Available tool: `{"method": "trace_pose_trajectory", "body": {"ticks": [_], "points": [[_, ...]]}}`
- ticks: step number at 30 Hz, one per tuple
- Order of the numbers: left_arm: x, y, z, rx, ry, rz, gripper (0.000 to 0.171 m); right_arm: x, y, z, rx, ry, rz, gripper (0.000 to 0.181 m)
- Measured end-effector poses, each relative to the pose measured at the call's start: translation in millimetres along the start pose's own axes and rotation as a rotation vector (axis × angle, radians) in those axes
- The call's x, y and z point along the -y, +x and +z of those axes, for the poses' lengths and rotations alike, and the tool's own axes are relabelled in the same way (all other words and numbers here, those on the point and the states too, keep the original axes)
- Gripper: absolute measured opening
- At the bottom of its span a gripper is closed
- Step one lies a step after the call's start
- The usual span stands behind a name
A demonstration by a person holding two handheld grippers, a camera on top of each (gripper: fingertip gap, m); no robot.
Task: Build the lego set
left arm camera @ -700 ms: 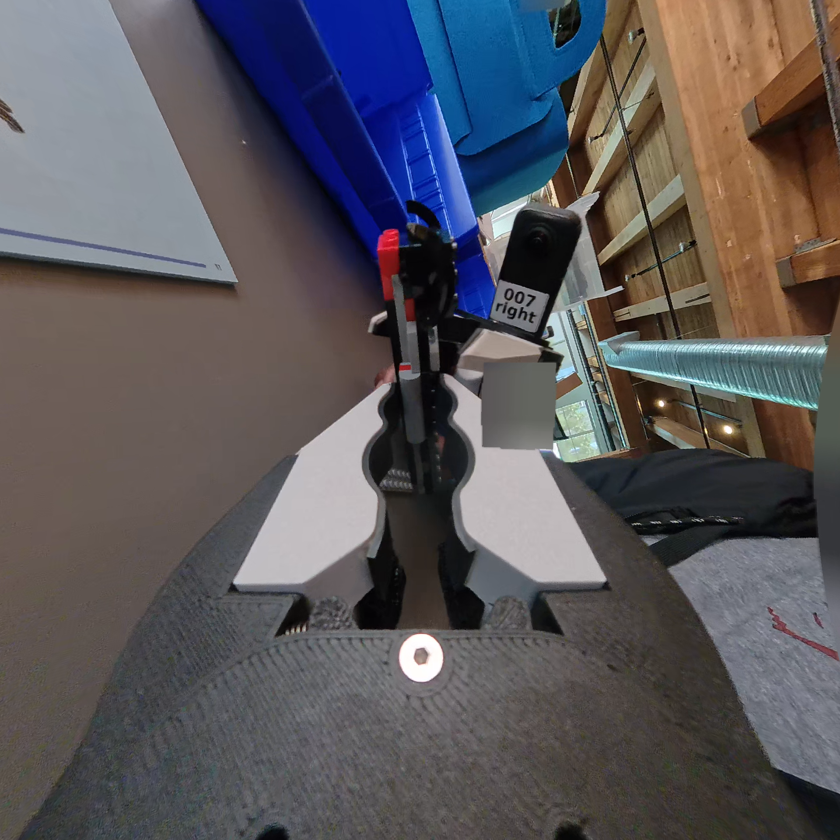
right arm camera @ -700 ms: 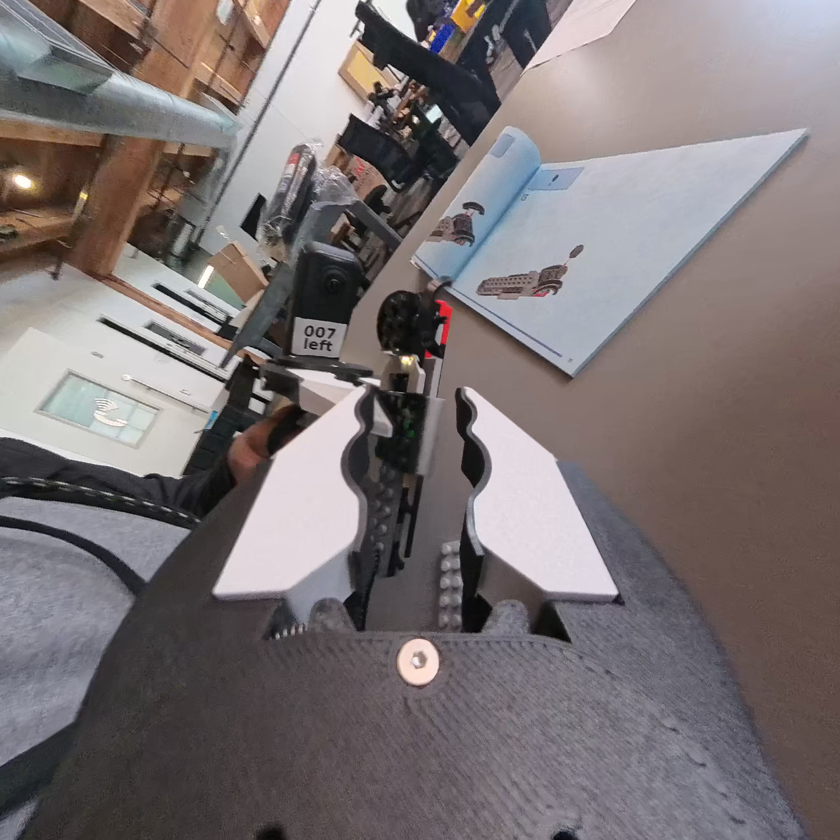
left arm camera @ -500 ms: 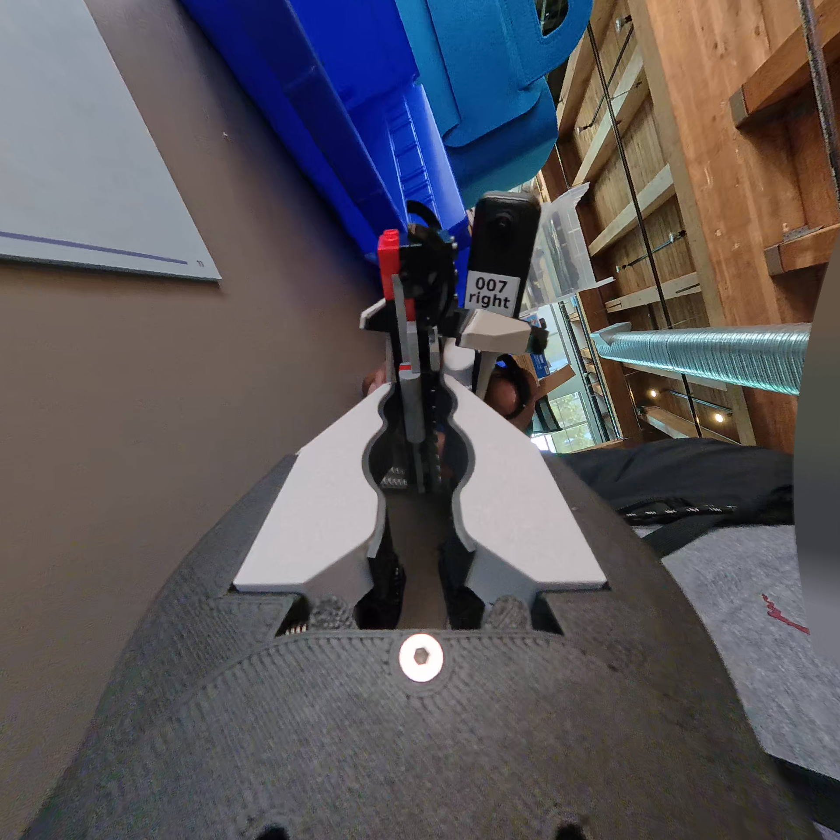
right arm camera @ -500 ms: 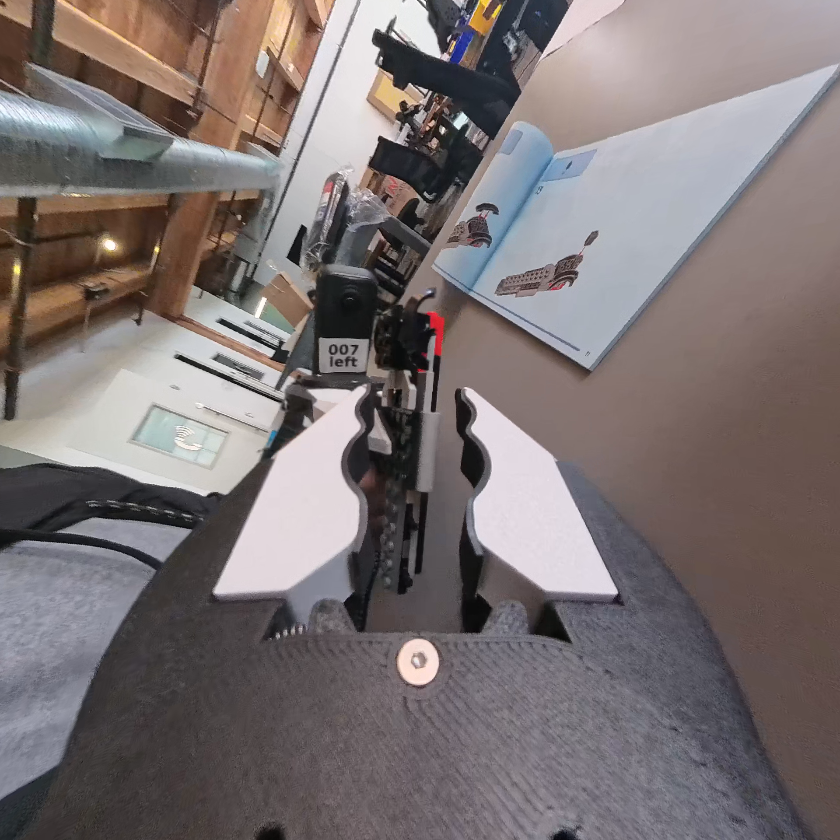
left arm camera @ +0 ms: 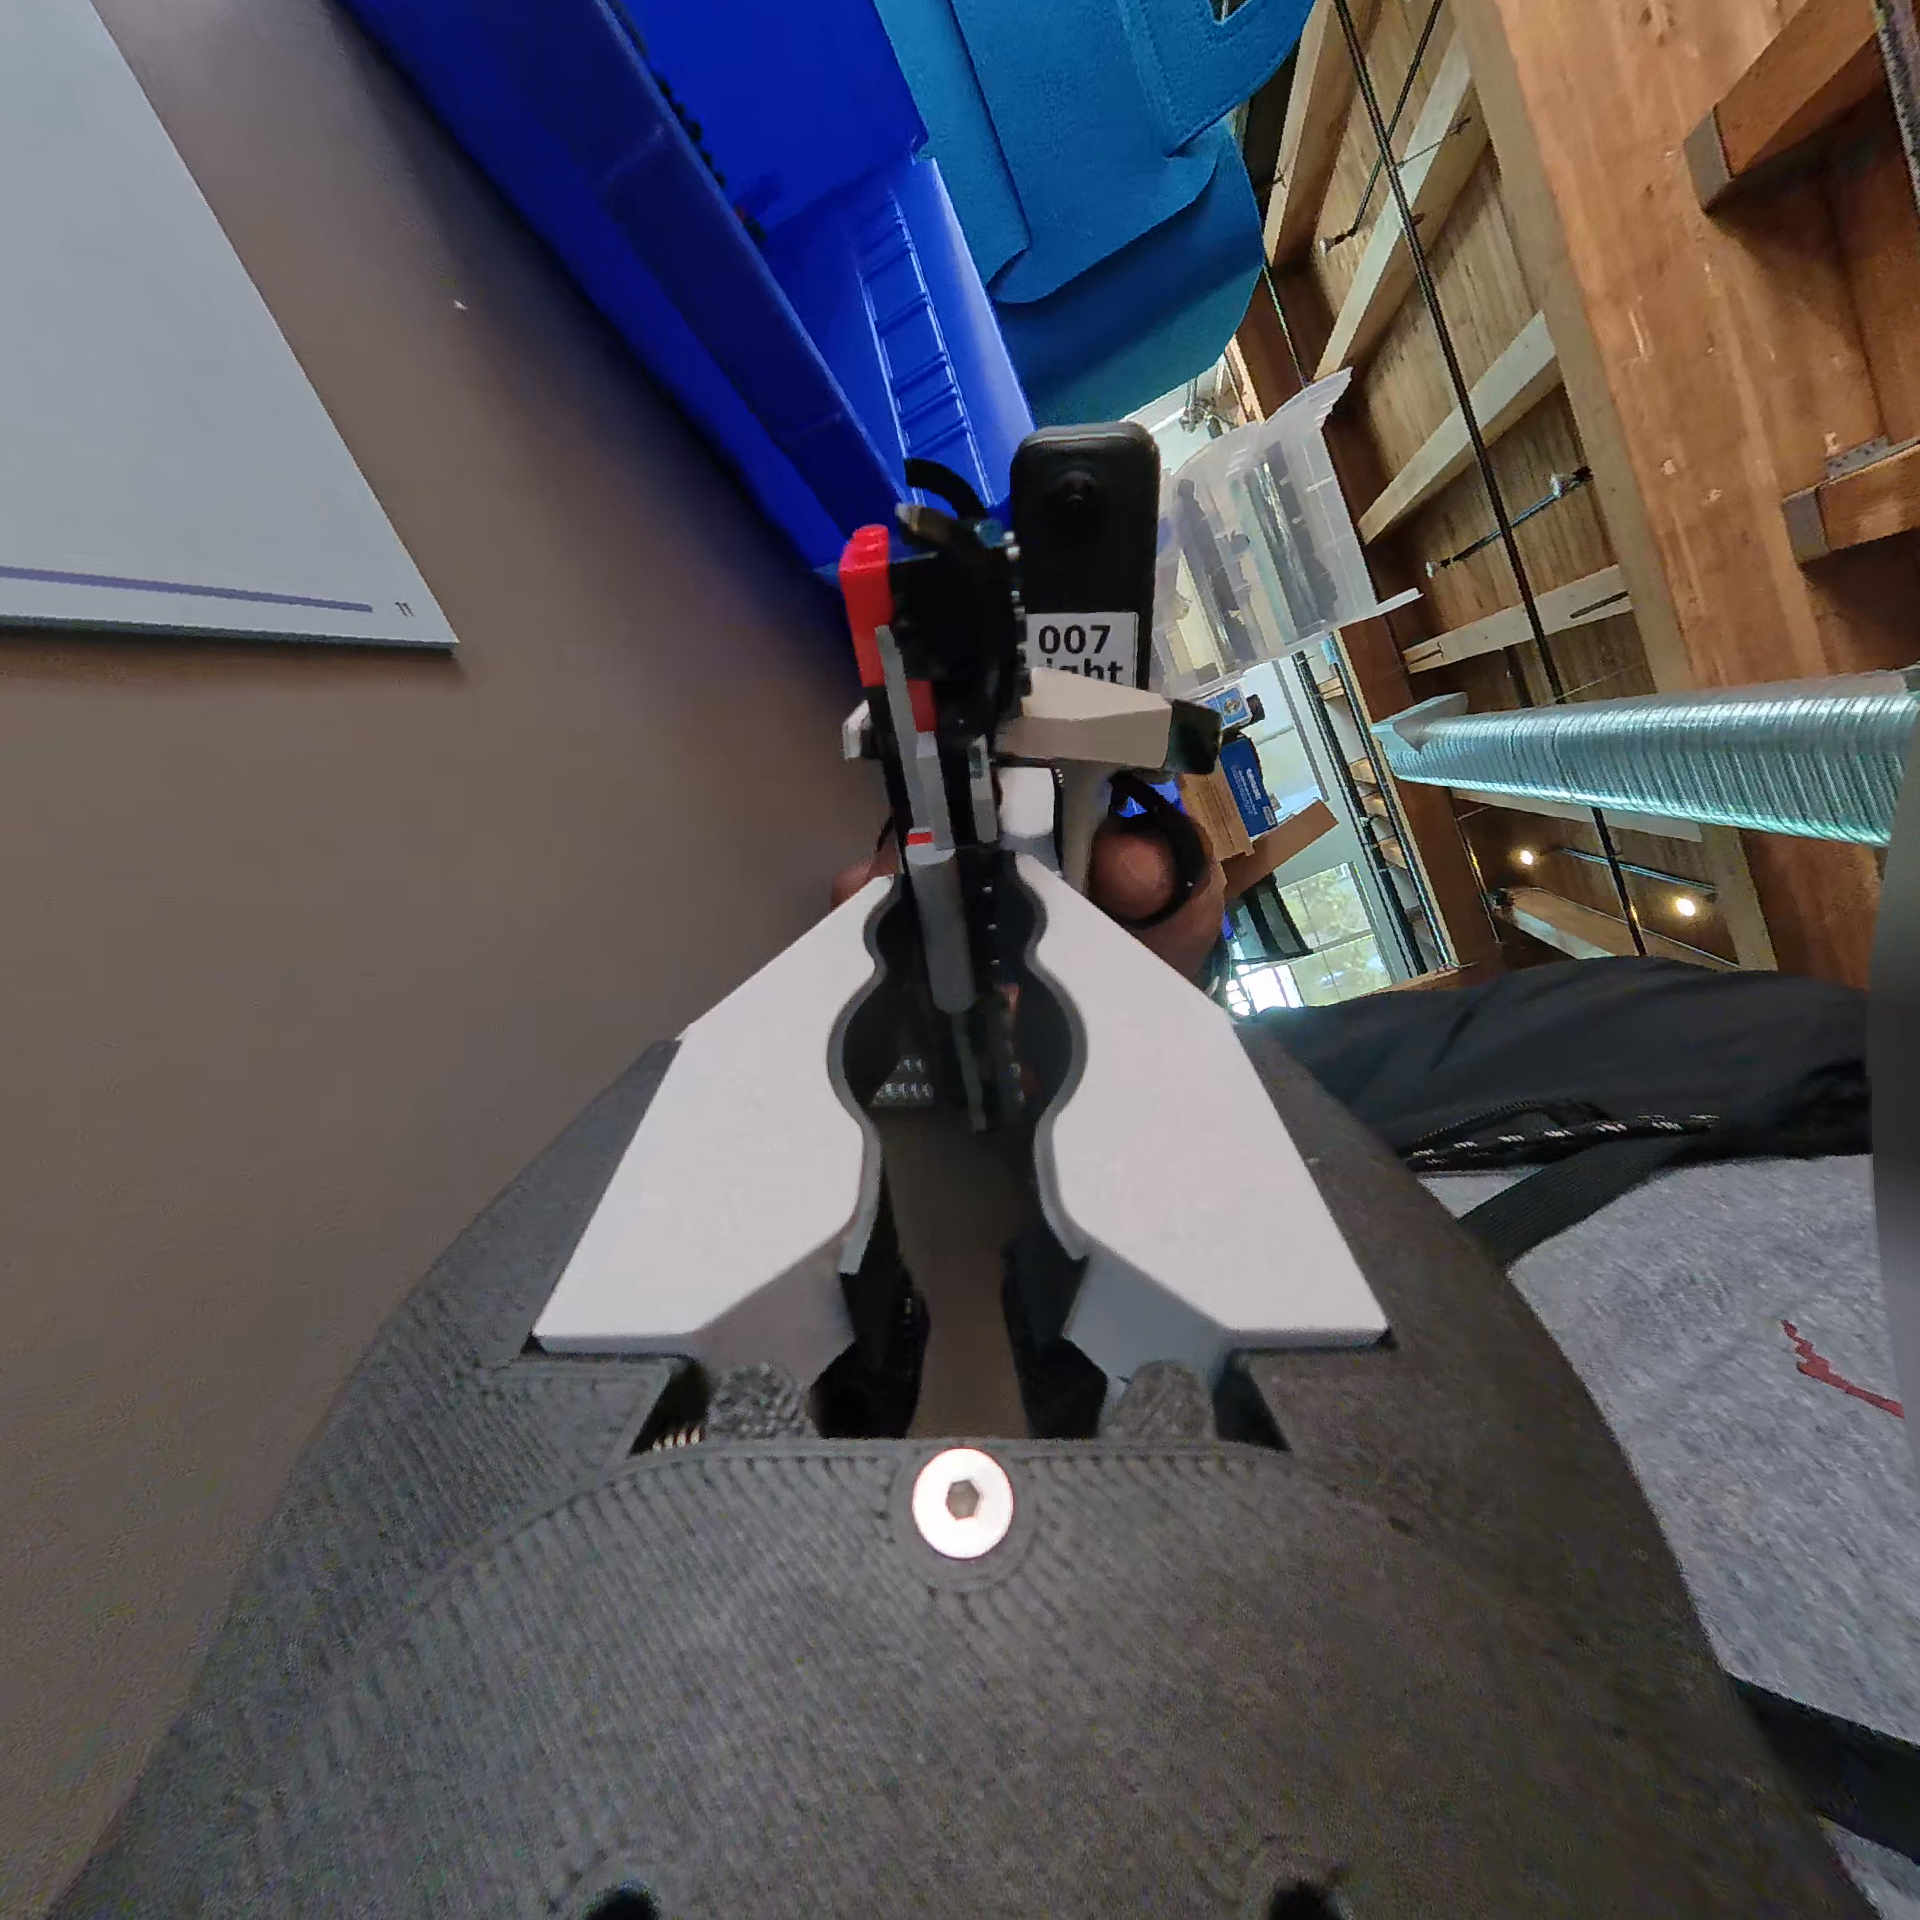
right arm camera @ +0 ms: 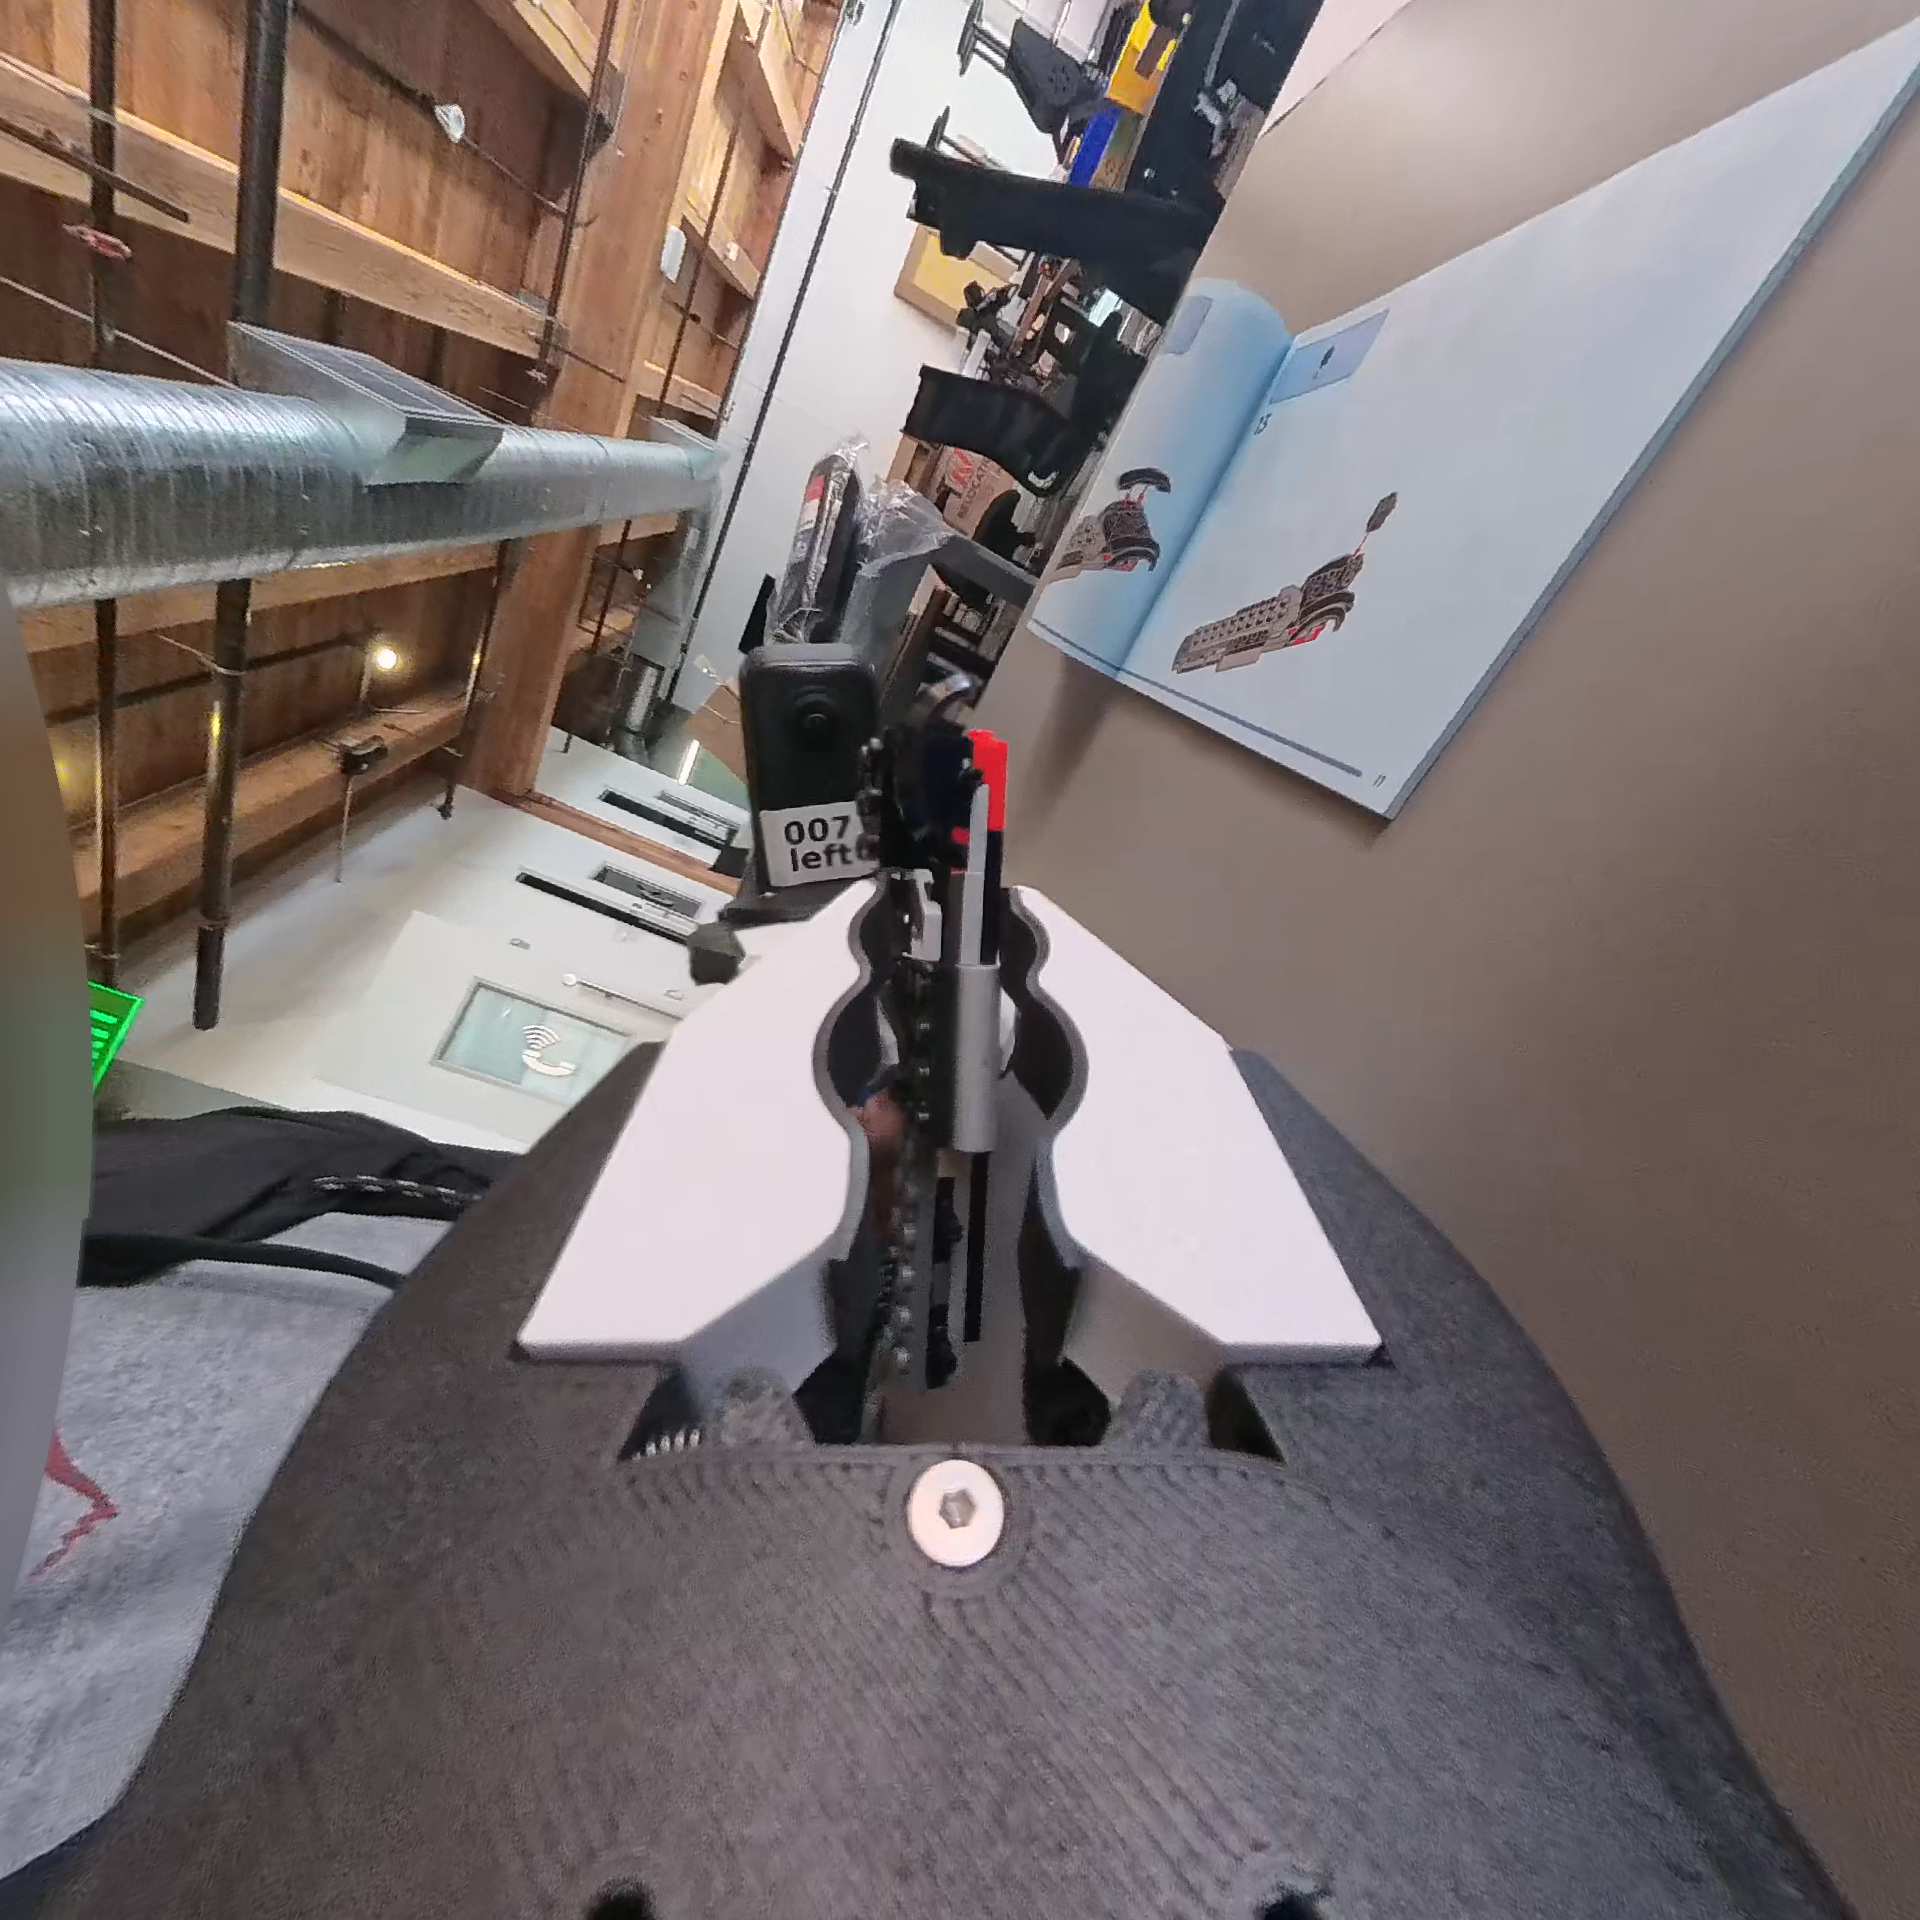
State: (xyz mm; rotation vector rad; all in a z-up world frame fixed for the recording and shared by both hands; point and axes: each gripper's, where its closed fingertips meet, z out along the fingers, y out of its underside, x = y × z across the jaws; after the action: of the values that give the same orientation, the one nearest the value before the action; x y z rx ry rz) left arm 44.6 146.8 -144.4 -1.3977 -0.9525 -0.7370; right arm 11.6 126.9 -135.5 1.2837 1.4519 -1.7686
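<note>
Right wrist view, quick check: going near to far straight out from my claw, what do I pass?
Right claw closed on the lego model → red brick at the model's far end → left claw's camera, beside that end → shelving and chairs at the back of the room.

Matt brown counter (left arm camera: pixel 312 987), smooth. Glossy plastic lego model (left arm camera: pixel 940 727). Matt paper instruction booklet (right arm camera: pixel 1455 499). Rough, ridged black printed plastic on left hand-held gripper (left arm camera: pixel 956 904); smooth matt grey fingers (left arm camera: pixel 748 1143). Ribbed shiny metal duct (right arm camera: pixel 312 488).
</note>
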Motion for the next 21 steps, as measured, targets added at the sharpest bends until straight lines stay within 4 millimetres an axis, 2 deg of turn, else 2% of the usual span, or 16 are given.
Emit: {"method": "trace_pose_trajectory", "body": {"ticks": [21], "points": [[-1.7,2.1,1.1,-0.017,-0.009,-0.002,0.016,-2.3,0.4,-1.6,-0.039,-0.009,-0.056,0.021]]}}
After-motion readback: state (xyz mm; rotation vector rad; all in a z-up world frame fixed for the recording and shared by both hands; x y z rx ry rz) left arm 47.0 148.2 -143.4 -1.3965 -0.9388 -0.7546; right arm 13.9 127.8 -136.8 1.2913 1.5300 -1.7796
